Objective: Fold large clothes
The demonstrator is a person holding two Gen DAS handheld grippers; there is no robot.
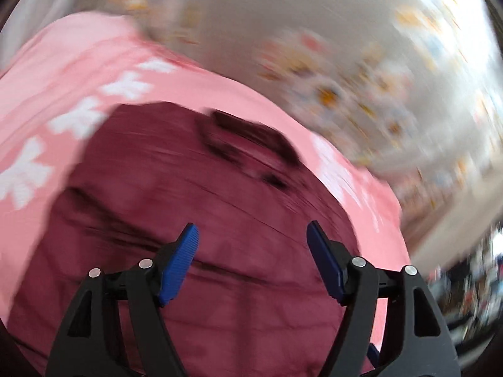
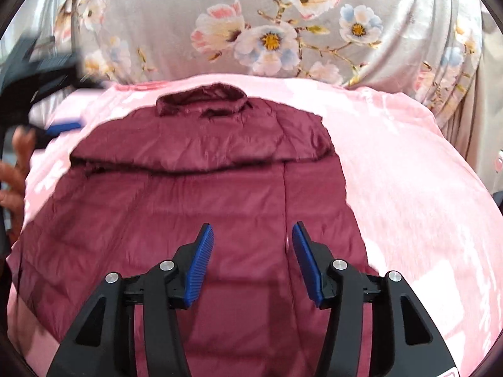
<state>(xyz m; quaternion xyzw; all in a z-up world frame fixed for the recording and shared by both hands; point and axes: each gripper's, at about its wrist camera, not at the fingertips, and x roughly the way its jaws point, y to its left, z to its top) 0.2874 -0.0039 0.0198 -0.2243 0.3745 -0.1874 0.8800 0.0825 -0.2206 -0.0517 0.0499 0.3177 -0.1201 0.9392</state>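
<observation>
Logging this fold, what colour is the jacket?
Dark maroon red. The jacket shows best in the sharp right wrist view, lying on a pink blanket.

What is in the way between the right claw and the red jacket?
Nothing visible. The right gripper is open, right above the maroon jacket, which lies spread on the pink blanket.
</observation>
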